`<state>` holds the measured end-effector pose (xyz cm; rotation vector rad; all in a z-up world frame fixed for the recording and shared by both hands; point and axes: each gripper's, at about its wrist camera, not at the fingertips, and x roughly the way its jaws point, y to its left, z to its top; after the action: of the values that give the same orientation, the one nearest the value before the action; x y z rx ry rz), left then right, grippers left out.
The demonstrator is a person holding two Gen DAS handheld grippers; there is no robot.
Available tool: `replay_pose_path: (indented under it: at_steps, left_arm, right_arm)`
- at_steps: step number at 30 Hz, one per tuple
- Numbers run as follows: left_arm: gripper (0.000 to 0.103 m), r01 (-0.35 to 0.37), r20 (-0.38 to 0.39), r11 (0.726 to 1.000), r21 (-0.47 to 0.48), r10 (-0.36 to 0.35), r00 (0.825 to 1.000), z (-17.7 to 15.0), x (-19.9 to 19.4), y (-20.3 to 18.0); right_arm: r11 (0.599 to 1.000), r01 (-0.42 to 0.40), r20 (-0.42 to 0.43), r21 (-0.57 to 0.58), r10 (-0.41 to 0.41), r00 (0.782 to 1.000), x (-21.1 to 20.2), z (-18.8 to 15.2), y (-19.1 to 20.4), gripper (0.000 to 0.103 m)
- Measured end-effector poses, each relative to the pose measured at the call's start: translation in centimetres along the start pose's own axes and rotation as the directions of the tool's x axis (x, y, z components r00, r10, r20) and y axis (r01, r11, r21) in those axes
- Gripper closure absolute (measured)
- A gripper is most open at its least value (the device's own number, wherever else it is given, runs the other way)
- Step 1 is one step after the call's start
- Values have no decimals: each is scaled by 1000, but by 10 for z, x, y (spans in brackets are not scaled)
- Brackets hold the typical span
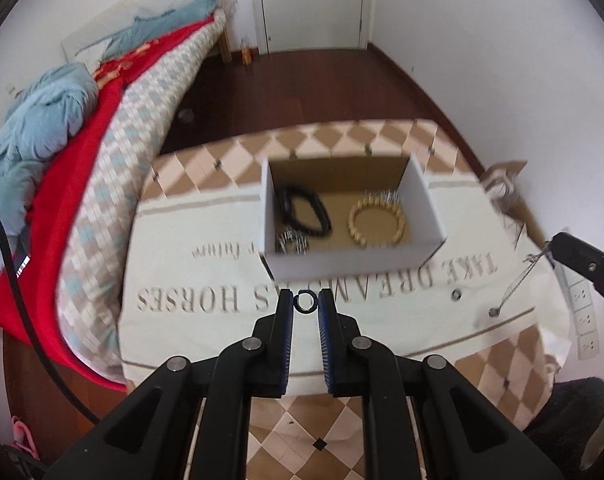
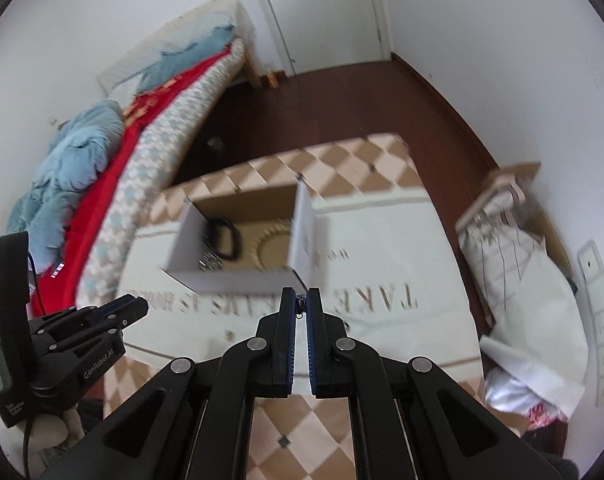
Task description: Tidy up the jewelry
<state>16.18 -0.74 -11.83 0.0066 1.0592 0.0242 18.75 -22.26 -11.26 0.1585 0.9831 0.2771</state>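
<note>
My left gripper [image 1: 305,301] is shut on a small dark ring [image 1: 305,301], held above the printed cloth just in front of the white cardboard box [image 1: 353,266]. The box holds a black bracelet [image 1: 307,212], a gold bracelet [image 1: 376,226] and silver pieces [image 1: 292,242]. My right gripper [image 2: 300,304] is shut on a thin silver chain [image 2: 300,300]; in the left wrist view the chain [image 1: 515,286] hangs from it at the right, with a pendant [image 1: 493,313] near the cloth. The box also shows in the right wrist view [image 2: 238,280].
The table carries a cream cloth [image 1: 222,276] with printed letters over a diamond-patterned cover. A small stud [image 1: 456,294] lies on the cloth. A bed with red and blue bedding [image 1: 62,160] stands left. A bag and power strip [image 2: 603,328] are at the right.
</note>
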Motion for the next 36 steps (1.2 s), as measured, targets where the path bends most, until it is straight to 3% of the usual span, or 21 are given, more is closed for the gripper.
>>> replay_pose_path:
  at_steps: [7, 13, 17, 19, 27, 34, 35, 36]
  left_arm:
    - [93, 28, 60, 999, -18, -27, 998, 41, -29, 18]
    - [93, 56, 41, 998, -41, -54, 998, 68, -18, 35]
    - [93, 106, -24, 993, -55, -107, 994, 82, 7, 42]
    - [93, 171, -84, 981, -93, -179, 980, 89, 27, 47]
    - [93, 236, -195, 957, -167, -266, 944, 113, 82, 52]
    - [90, 213, -317, 964, -161, -255, 914, 134, 124, 44]
    - [87, 200, -322, 967, -158, -242, 915, 135, 126, 43]
    - [77, 199, -321, 967, -159, -241, 916, 135, 128, 43]
  right_arm:
    - [998, -42, 47, -37, 43, 998, -26, 41, 27, 98]
    - [996, -68, 33, -57, 70, 997, -9, 82, 43, 98]
    - [994, -78, -46, -76, 75, 996, 30, 99, 50, 98]
    - [993, -79, -84, -84, 72, 994, 49, 103, 52, 98]
    - [996, -70, -228, -53, 56, 972, 123, 101, 43, 98]
    - [998, -16, -325, -60, -4, 946, 160, 100, 35, 97]
    - [998, -6, -330, -62, -15, 944, 161, 100, 33, 96]
    - [998, 3, -333, -62, -23, 943, 162, 100, 32, 93]
